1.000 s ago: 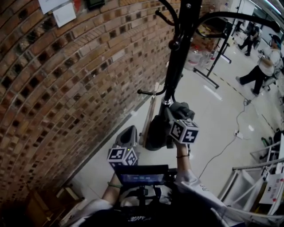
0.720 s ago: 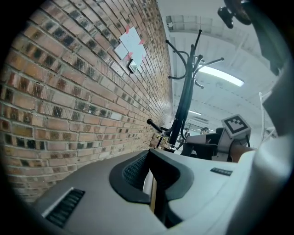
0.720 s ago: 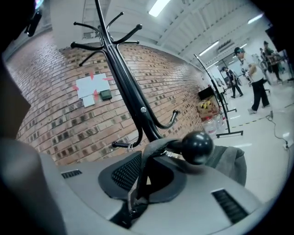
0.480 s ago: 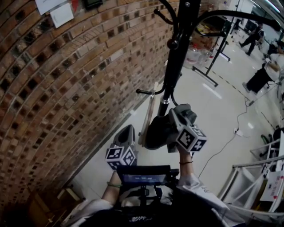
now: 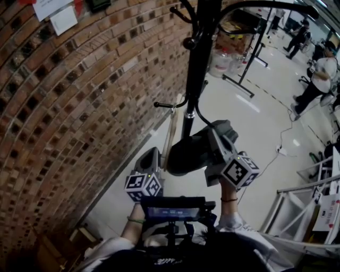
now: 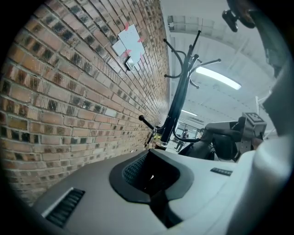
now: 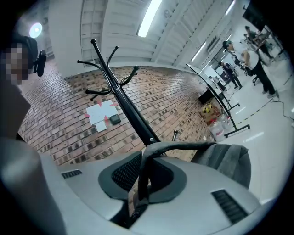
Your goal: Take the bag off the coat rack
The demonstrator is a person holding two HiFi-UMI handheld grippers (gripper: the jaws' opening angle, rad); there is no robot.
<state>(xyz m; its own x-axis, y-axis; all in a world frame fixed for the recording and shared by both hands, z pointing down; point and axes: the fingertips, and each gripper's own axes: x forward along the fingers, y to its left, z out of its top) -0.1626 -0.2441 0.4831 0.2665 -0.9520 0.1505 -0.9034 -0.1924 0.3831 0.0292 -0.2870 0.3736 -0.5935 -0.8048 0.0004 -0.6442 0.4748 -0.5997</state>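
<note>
A black coat rack (image 5: 194, 64) stands by the brick wall, also in the right gripper view (image 7: 120, 97) and the left gripper view (image 6: 178, 102). A dark grey bag (image 5: 186, 153) hangs low beside the pole. My right gripper (image 5: 208, 140) is at the bag's right and is shut on its dark strap (image 7: 146, 161), which arcs over to the grey bag (image 7: 226, 161). I cannot tell whether the strap still touches a hook. My left gripper (image 5: 152, 157) is lower left of the bag, apart from it. Its jaws (image 6: 151, 176) are shut with nothing between them.
The brick wall (image 5: 69, 106) runs close on the left with papers (image 5: 58, 13) pinned on it. A wooden board (image 5: 170, 135) leans near the rack's foot. A second black stand (image 5: 249, 58), people (image 5: 319, 74), a floor cable (image 5: 265, 170) and a white frame (image 5: 303, 207) lie to the right.
My right gripper has swung down and right, toward me, drawing the bag out from the pole. The left gripper has barely shifted.
</note>
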